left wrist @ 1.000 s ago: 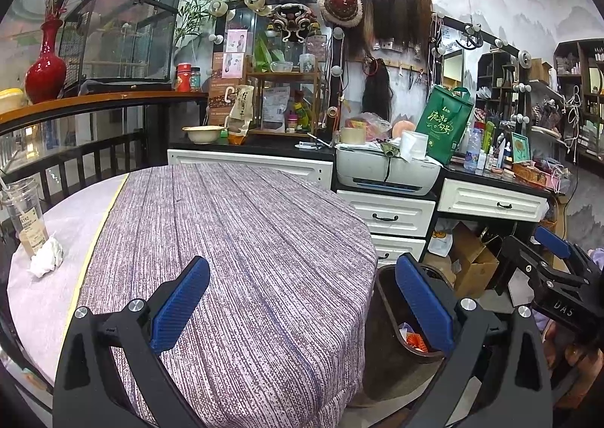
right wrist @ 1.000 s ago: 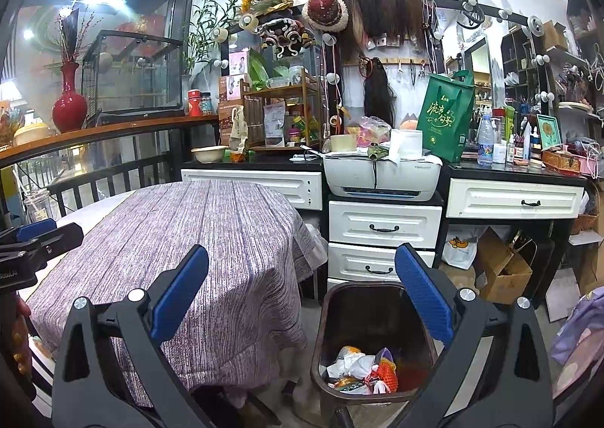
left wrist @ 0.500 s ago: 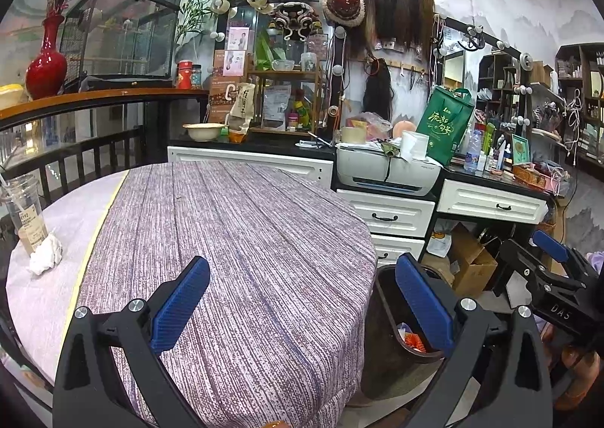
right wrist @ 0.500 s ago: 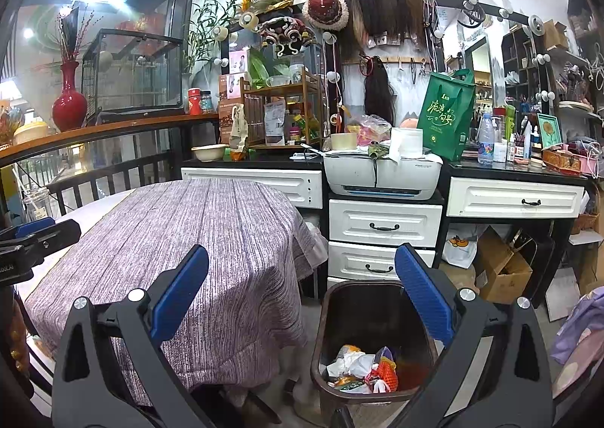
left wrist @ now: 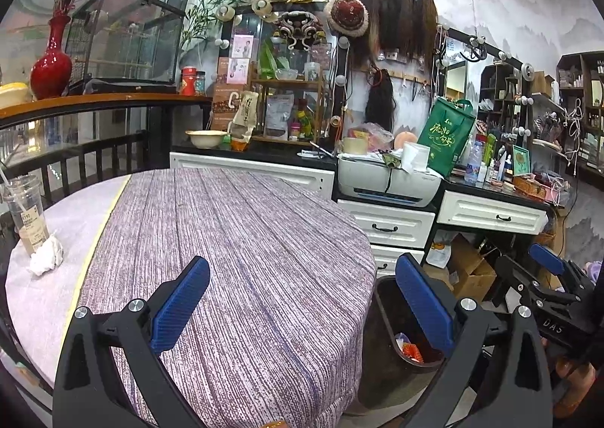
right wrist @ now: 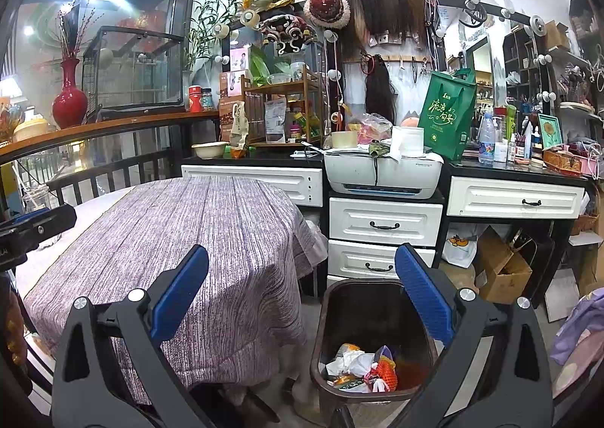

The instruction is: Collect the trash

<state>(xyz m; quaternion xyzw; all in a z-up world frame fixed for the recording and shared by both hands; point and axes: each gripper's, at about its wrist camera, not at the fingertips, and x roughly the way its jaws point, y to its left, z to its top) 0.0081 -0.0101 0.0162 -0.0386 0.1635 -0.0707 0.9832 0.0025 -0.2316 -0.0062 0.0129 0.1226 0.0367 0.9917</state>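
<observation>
So both sets of tongs are spread wide with nothing in them: the left gripper [left wrist: 302,299] hangs over the purple tablecloth [left wrist: 241,239], the right gripper [right wrist: 302,299] sits over by the trash bin [right wrist: 373,337]. What's left to grab looks like the crumpled white tissue [left wrist: 47,253], out at about 10 o'clock from the left tongs, touching the plastic cup [left wrist: 24,213] near the table's far-left edge. It's a roundish wad, no real long axis. Left hand is clearly nearer, I'd say. Left view shows the tissue; the right view doesn't, only the cup [right wrist: 36,197], but it looks down on the trash already in the bin.
</observation>
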